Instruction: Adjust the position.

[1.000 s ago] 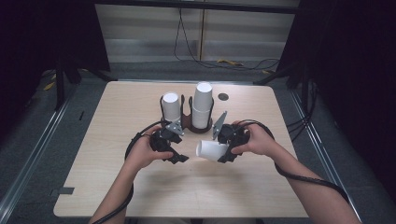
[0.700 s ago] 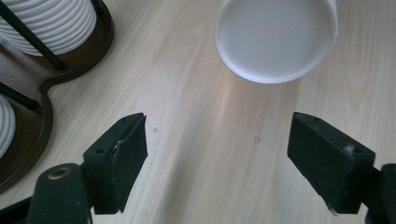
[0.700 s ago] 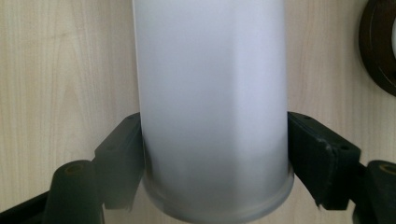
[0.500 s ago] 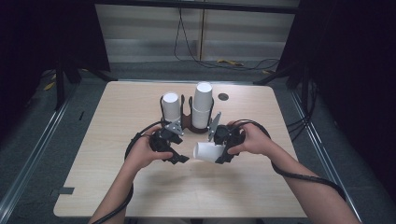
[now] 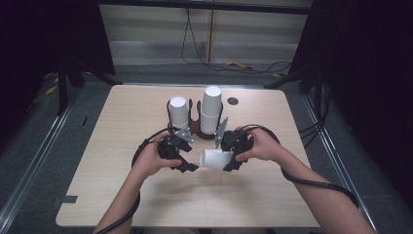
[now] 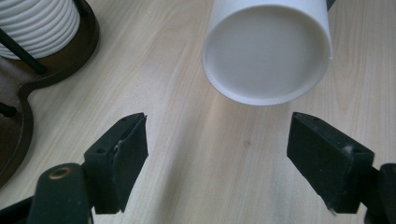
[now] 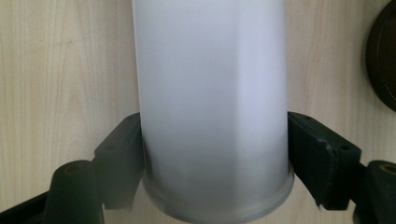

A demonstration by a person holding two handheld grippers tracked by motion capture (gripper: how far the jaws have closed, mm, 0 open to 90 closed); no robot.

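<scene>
Your right tool (image 5: 228, 158) has carried the white cup (image 5: 214, 159) leftward, clamped sideways above the counter (image 5: 122, 195) — your left tool (image 5: 187, 163) gapes, its view facing the cup's base, bare counter beneath.

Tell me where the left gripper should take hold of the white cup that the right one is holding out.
Grip the closed base end of the white cup, coming straight on from the left. The cup lies sideways in the right gripper, base facing the open left gripper, whose jaws already stand wider than the base.
</scene>
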